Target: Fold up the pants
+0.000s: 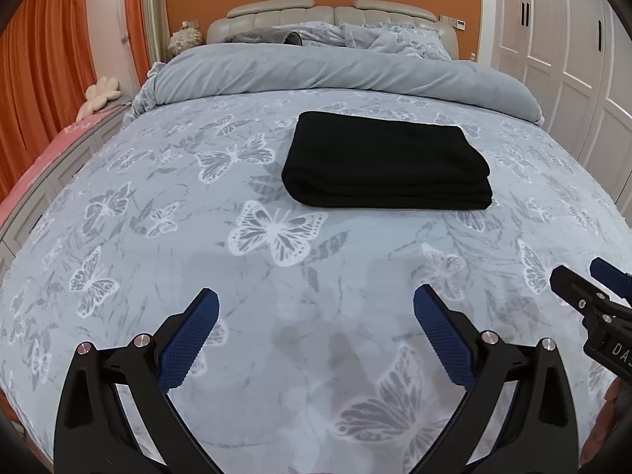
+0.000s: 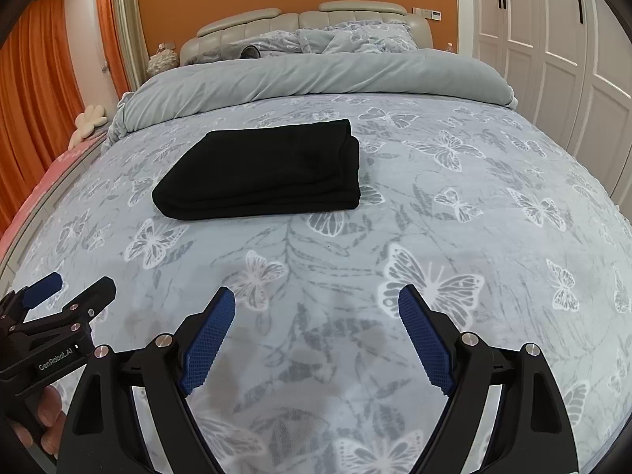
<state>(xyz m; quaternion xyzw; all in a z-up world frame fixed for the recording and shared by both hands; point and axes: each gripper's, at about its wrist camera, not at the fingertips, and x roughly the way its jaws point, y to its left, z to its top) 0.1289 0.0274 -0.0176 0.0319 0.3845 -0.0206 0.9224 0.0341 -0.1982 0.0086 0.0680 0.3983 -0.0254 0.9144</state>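
Both grippers hang over the near part of the bed with nothing in them: the left gripper [image 1: 316, 308] has its blue-padded jaws spread wide above bare butterfly-print bedspread [image 1: 276, 355], and the right gripper [image 2: 316, 308] stands just as wide, also empty. Each one shows at the edge of the other's view, side by side and apart from the cloth. The black pants [image 1: 385, 166] lie well ahead of them, toward the middle of the bed, already a compact, squared rectangle of several stacked layers, with a rounded fold along the near edge and the layer ends showing on the right side. No leg or waistband trails loose. Judged from how it lies, the folding looks finished or nearly so; at most a last tidy or a halving would remain.
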